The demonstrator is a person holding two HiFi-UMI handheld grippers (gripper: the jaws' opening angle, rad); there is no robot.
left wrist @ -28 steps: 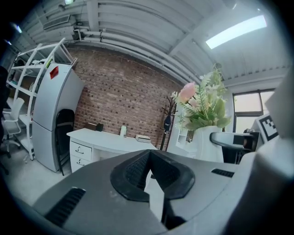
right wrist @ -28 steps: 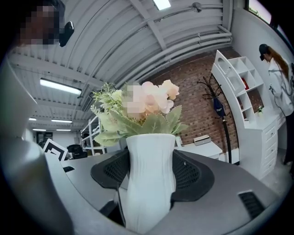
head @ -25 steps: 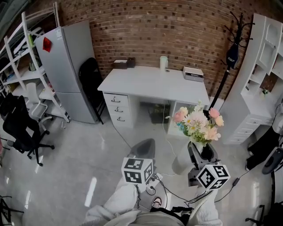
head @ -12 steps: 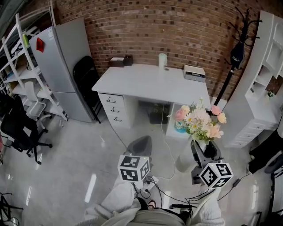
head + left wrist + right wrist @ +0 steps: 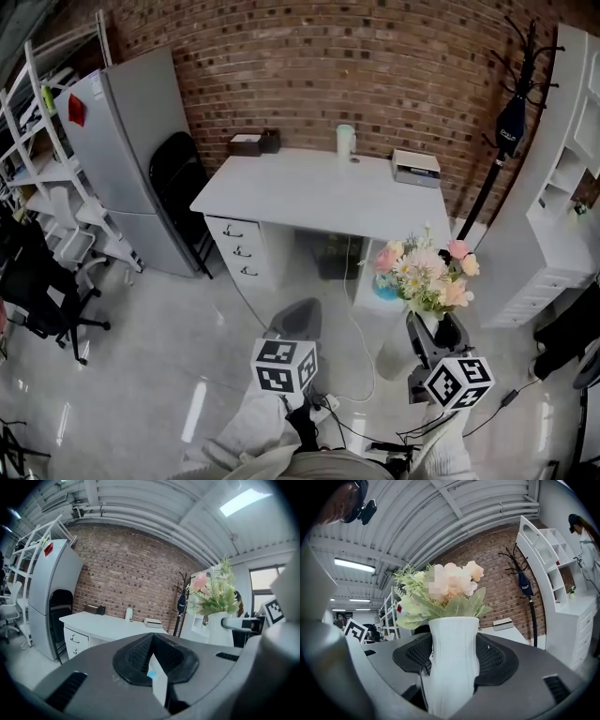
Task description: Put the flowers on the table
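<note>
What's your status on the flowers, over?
Right gripper shut on vase of flowers, upright. Left gripper shut, empty. Table ahead, not yet reached; no obstacle seen between.

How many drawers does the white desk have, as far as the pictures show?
3, stacked at the left end of the desk in the head view: top drawer, middle drawer, bottom drawer. The flowers cover part of the right end, so more may be hidden.

Grey fridge (image 5: 131, 159) beside a black folding chair (image 5: 178, 192), coat stand (image 5: 483, 185) against the brick wall (image 5: 375, 66).
</note>
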